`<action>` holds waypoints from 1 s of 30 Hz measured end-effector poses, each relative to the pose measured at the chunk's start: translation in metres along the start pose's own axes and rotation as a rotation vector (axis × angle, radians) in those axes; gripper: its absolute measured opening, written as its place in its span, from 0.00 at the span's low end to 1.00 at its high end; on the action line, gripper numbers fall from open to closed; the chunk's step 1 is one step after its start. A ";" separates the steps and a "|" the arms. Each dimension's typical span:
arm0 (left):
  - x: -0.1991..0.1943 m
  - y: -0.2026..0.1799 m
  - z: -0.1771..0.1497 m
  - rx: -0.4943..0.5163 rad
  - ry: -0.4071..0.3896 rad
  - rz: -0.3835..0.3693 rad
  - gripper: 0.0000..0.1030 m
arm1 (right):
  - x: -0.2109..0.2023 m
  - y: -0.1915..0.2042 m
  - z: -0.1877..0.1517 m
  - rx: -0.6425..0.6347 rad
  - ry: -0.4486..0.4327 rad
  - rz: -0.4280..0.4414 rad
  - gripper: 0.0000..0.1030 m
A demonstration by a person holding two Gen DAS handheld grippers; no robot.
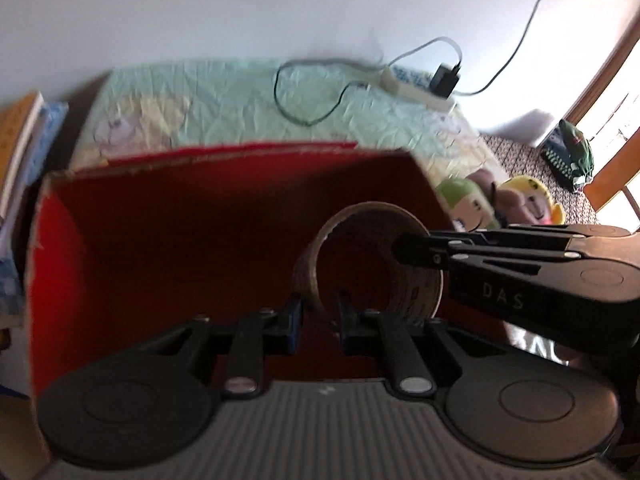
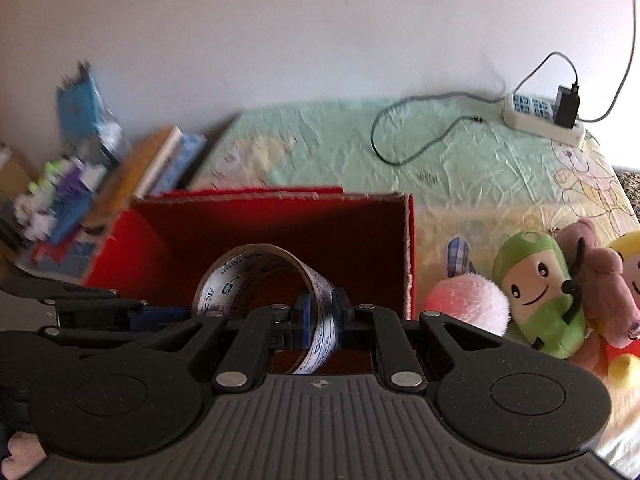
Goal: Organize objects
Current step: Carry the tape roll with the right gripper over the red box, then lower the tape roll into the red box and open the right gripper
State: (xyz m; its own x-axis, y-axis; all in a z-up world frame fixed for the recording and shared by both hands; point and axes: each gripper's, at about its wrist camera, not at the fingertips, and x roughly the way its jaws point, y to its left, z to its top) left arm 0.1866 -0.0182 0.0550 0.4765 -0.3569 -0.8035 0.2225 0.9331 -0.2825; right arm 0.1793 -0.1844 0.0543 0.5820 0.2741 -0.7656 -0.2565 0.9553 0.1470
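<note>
The tape roll (image 2: pixel 256 280) is a wide ring with a brown cardboard core and a pale outer band printed with small blue marks; it stands on edge, its hole open to the left wrist camera (image 1: pixel 368 256). It hangs over the open top of the red cardboard box (image 2: pixel 280 232), held between both claws.

The right gripper (image 2: pixel 320 320) points toward 12 o'clock over the box's near rim, with its blue-padded fingers (image 2: pixel 303 322) pressed onto the ring's wall at the ring's 4 o'clock side, one inside and one outside. In the left wrist view the same gripper (image 1: pixel 404 250) enters from 3 o'clock, level, and its tips reach the ring's right edge.

The left gripper (image 1: pixel 318 316) also points to 12 o'clock, and its blue pads (image 1: pixel 294 320) pinch the ring's wall at about 6 o'clock. From the right wrist camera it (image 2: pixel 168 314) comes in from 9 o'clock and meets the ring's lower left.

The box (image 1: pixel 120 240) is upright with its top open; its dark red inside shows only shadow in both views, and its floor is hidden.

At 3 o'clock of the box, plush toys (image 2: pixel 536 292) lie together on a pale green printed cloth (image 2: pixel 320 148). A white power strip (image 2: pixel 544 118) with a black adapter sits at 1 o'clock. Books (image 2: pixel 152 168) lean at 10 o'clock.
</note>
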 end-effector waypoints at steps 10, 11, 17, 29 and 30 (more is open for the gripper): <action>0.038 0.021 0.007 -0.003 0.112 0.024 0.13 | 0.052 0.011 0.007 0.005 0.144 -0.086 0.07; 0.039 0.023 0.006 -0.004 0.116 0.025 0.16 | 0.055 0.012 0.007 0.003 0.152 -0.088 0.07; 0.035 0.033 0.005 0.003 0.102 0.014 0.19 | 0.067 0.019 0.004 -0.040 0.147 -0.158 0.08; 0.023 0.049 -0.002 0.052 0.065 0.167 0.39 | 0.062 0.010 0.007 0.036 0.085 -0.079 0.16; 0.024 0.053 -0.002 0.033 0.070 0.172 0.39 | 0.061 0.009 0.008 0.050 0.077 -0.067 0.17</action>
State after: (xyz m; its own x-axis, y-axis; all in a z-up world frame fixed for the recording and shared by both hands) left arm 0.2078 0.0228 0.0196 0.4496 -0.1874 -0.8733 0.1714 0.9777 -0.1216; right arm 0.2185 -0.1580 0.0144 0.5347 0.2023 -0.8205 -0.1795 0.9760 0.1237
